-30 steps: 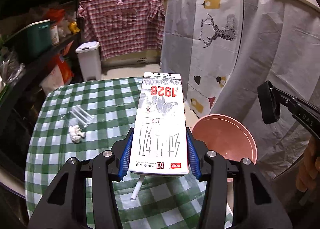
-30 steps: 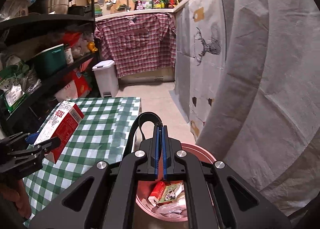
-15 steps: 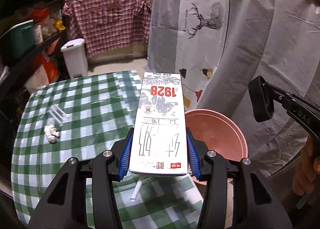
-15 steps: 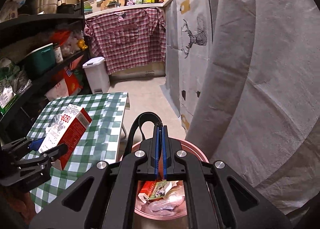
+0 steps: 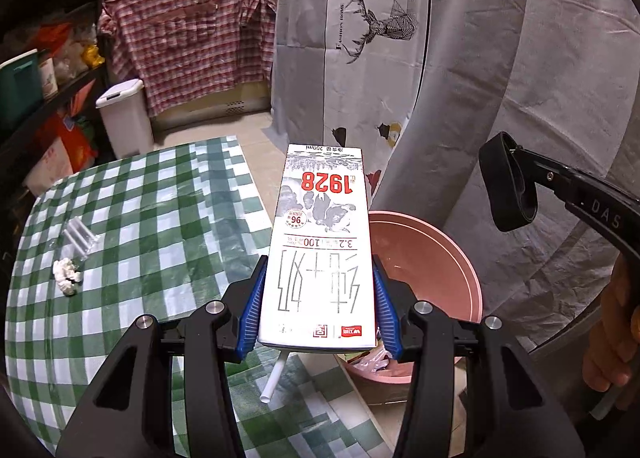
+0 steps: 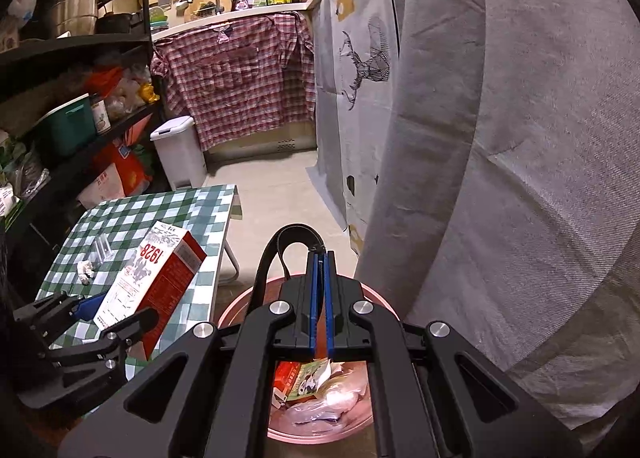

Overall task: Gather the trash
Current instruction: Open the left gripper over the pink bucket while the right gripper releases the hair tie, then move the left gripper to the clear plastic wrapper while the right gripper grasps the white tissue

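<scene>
Table remainder: crumpled white scrap (image 5: 67,281) and clear wrapper (image 5: 82,238) lie on the checked tablecloth (image 5: 152,218), well apart from both grippers.
Left gripper (image 5: 318,302): blue pads clamped on the milk carton (image 5: 320,254); long axis runs forward along the fingers; straw (image 5: 274,376) hangs beneath.
Key relation: pink bin (image 5: 436,258) lies just right of the carton, lower; the left hand is the one carrying it.
Right gripper (image 6: 320,306): jaws closed, empty, poised over the bin's trash.
</scene>
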A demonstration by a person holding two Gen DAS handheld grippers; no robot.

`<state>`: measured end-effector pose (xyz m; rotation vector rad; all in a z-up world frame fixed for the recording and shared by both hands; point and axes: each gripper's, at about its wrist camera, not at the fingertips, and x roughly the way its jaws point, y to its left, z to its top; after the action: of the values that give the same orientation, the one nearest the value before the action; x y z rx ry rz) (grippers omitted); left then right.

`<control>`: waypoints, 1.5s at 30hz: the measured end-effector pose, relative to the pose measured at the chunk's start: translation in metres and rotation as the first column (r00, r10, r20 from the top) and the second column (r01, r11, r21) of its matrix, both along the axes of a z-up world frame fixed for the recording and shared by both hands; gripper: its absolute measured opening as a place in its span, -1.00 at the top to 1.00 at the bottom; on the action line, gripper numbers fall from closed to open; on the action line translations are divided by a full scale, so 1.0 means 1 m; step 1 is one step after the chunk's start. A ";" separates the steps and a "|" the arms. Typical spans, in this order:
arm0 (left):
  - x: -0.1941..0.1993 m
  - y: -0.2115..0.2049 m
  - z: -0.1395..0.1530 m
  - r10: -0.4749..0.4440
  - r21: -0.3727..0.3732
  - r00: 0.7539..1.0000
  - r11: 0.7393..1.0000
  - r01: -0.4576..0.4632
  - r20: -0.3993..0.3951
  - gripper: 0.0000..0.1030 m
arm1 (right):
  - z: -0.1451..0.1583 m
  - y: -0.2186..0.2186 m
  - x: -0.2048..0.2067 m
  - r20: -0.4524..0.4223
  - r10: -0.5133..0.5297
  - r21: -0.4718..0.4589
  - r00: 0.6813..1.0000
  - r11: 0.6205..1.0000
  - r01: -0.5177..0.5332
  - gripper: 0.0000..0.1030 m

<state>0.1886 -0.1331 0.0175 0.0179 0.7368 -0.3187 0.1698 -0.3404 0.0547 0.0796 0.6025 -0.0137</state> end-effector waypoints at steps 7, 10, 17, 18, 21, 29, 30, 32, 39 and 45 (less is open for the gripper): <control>0.007 -0.015 -0.004 -0.008 0.001 1.000 1.000 0.008 -0.012 0.08 | -0.003 -0.004 0.006 -0.009 -0.006 0.019 1.000 1.000 0.006 0.93; 0.010 -0.022 -0.004 -0.014 -0.006 1.000 1.000 0.014 -0.016 0.07 | -0.004 -0.003 0.008 -0.013 -0.003 0.019 1.000 1.000 0.003 0.93; 0.014 -0.031 -0.003 -0.035 -0.013 0.999 0.999 0.035 -0.019 -0.04 | -0.013 -0.006 0.014 -0.050 -0.029 0.021 0.998 0.999 0.030 0.37; 0.014 -0.030 -0.003 -0.037 -0.013 0.999 0.999 0.036 -0.017 -0.04 | -0.013 -0.008 0.014 -0.050 -0.032 0.033 0.998 0.999 0.034 0.31; 0.014 -0.022 -0.003 -0.023 -0.016 1.000 1.000 0.023 -0.015 -0.04 | -0.013 -0.011 0.014 -0.052 -0.035 0.055 0.998 0.998 0.038 0.31; 0.010 0.005 0.007 0.016 -0.013 1.000 1.000 -0.016 0.010 -0.04 | -0.009 0.003 0.009 -0.023 -0.006 0.033 1.000 0.999 0.007 0.31; 0.009 0.010 0.009 0.023 -0.017 1.000 1.000 -0.023 0.015 -0.04 | -0.008 0.005 0.008 -0.019 -0.001 0.032 1.000 0.999 0.001 0.31; 0.008 0.021 0.014 0.039 -0.020 0.999 0.999 -0.039 0.025 -0.04 | -0.006 0.009 0.007 -0.010 0.008 0.033 1.000 0.999 -0.008 0.31; 0.004 0.071 0.033 0.113 -0.039 0.992 0.993 -0.110 0.063 0.12 | 0.002 0.039 0.008 0.022 0.041 0.059 0.999 0.997 -0.042 0.36; 0.002 0.133 0.053 0.210 -0.055 0.973 0.977 -0.206 0.095 0.19 | 0.005 0.076 0.009 0.051 0.089 0.096 0.995 0.991 -0.094 0.78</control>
<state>0.1909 -0.0002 0.0705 -0.0849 0.6253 -0.1329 0.1788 -0.2646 0.0594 0.1469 0.5596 0.1062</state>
